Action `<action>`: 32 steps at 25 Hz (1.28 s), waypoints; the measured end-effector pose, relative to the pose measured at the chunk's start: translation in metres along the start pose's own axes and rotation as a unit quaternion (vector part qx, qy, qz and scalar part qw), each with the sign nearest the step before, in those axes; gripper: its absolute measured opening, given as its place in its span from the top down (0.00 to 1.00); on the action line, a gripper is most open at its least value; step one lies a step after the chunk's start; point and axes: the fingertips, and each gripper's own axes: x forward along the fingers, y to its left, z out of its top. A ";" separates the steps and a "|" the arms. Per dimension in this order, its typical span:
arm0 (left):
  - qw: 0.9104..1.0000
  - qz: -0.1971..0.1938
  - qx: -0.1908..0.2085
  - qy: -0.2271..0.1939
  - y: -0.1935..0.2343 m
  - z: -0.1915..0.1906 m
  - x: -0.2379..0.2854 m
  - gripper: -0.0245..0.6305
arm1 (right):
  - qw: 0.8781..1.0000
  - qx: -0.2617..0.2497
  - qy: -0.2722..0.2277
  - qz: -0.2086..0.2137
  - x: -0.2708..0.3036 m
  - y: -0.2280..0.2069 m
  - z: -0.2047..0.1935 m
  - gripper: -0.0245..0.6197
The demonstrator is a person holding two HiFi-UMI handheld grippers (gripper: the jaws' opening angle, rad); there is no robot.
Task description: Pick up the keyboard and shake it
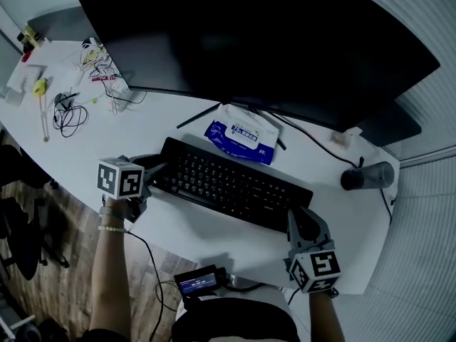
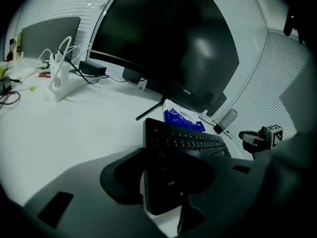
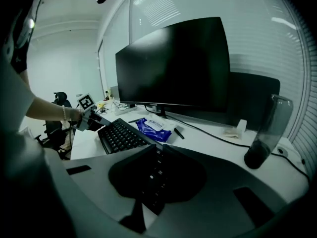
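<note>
A black keyboard (image 1: 228, 184) lies flat on the white desk (image 1: 185, 226) in front of the monitor. My left gripper (image 1: 153, 177) is at its left end; in the left gripper view the keyboard's end (image 2: 168, 182) sits between the jaws, which stand wide and are not clearly pressing on it. My right gripper (image 1: 303, 223) is at the keyboard's right end, its jaws drawn together. In the right gripper view a narrow strip of keyboard (image 3: 153, 177) shows in the slit between them. I cannot tell whether the tips touch it.
A large dark monitor (image 1: 249, 41) stands behind the keyboard, with a blue wipes pack (image 1: 242, 140) at its foot. A dark cup (image 1: 367, 177) stands at the right. Cables (image 1: 68, 112) and a power strip (image 1: 117, 84) clutter the far left. A small lit device (image 1: 198, 282) hangs below the desk's near edge.
</note>
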 end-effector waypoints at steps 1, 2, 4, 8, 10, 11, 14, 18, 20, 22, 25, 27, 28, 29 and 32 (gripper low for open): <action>1.000 0.004 0.003 -0.003 -0.002 0.002 -0.004 0.69 | 1.000 0.012 0.006 -0.007 0.000 -0.008 -0.006 0.89; 1.000 0.008 0.005 -0.007 -0.003 0.004 -0.008 0.69 | 1.000 0.024 0.012 -0.016 0.000 -0.016 -0.012 0.89; 1.000 0.015 0.010 -0.012 -0.007 0.009 -0.015 0.69 | 0.998 0.048 0.028 -0.032 0.001 -0.031 -0.023 0.89; 0.999 0.026 0.021 -0.015 -0.012 0.016 -0.026 0.69 | 0.992 0.098 0.063 -0.045 0.009 -0.049 -0.044 0.65; 0.999 0.029 0.025 -0.016 -0.013 0.018 -0.027 0.69 | 0.988 0.119 0.081 -0.048 0.015 -0.055 -0.056 0.62; 0.999 0.031 0.026 -0.016 -0.013 0.018 -0.027 0.69 | 0.986 0.132 0.089 -0.046 0.019 -0.057 -0.062 0.61; 0.999 0.034 0.030 -0.015 -0.014 0.019 -0.028 0.69 | 0.978 0.175 0.107 -0.039 0.026 -0.060 -0.078 0.57; 0.999 0.034 0.033 -0.016 -0.015 0.021 -0.030 0.69 | 0.974 0.195 0.109 -0.042 0.029 -0.063 -0.082 0.56; 0.999 0.036 0.033 -0.017 -0.014 0.022 -0.030 0.69 | 0.973 0.201 0.107 -0.042 0.030 -0.064 -0.080 0.56; 0.999 0.037 0.033 -0.017 -0.015 0.022 -0.029 0.69 | 0.972 0.203 0.111 -0.048 0.030 -0.067 -0.082 0.54; 0.999 0.039 0.033 -0.017 -0.014 0.021 -0.029 0.69 | 0.968 0.220 0.112 -0.045 0.030 -0.069 -0.085 0.52; 0.999 0.039 0.034 -0.017 -0.014 0.021 -0.029 0.69 | 0.966 0.230 0.115 -0.037 0.031 -0.068 -0.088 0.51; 0.999 0.039 0.034 -0.018 -0.015 0.021 -0.029 0.69 | 0.965 0.232 0.119 -0.035 0.032 -0.068 -0.089 0.51; 0.999 0.039 0.034 -0.018 -0.015 0.021 -0.029 0.69 | 0.964 0.235 0.122 -0.035 0.033 -0.068 -0.091 0.51; 0.998 0.040 0.034 -0.019 -0.014 0.021 -0.029 0.69 | 0.958 0.256 0.127 -0.035 0.034 -0.071 -0.095 0.50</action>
